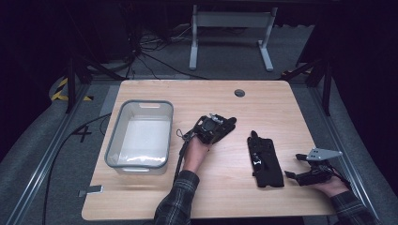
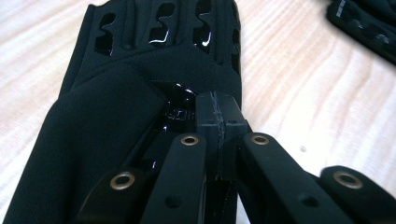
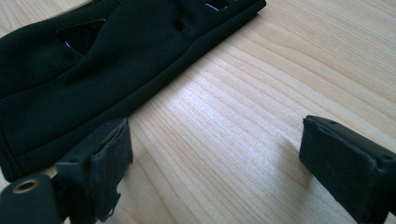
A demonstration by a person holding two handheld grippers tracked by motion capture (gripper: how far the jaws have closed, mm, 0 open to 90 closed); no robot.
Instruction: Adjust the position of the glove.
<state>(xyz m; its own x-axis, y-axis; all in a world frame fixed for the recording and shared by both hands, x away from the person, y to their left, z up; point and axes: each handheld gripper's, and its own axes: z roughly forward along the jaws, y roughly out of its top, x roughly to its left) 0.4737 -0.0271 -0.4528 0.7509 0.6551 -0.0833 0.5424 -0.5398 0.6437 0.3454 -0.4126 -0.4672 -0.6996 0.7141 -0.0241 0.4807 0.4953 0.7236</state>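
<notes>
Two black gloves lie on the wooden table (image 1: 263,101). One black glove (image 2: 116,107) is under my left gripper (image 2: 218,109), whose jaws are pressed together on a fold of its fabric near the cuff. In the high view this left gripper (image 1: 219,125) sits mid-table with the glove's fingers (image 1: 230,123) poking out beyond it. The second glove (image 1: 265,160) lies flat to the right. My right gripper (image 1: 294,166) rests just right of it, open, its pads (image 3: 109,161) wide apart over bare wood beside that glove's edge (image 3: 93,70).
A clear grey-rimmed plastic bin (image 1: 110,140) stands on the table's left part with nothing visible inside. A round cable hole (image 1: 240,93) sits near the far edge. The second glove (image 2: 369,23) shows at the upper right of the left gripper view.
</notes>
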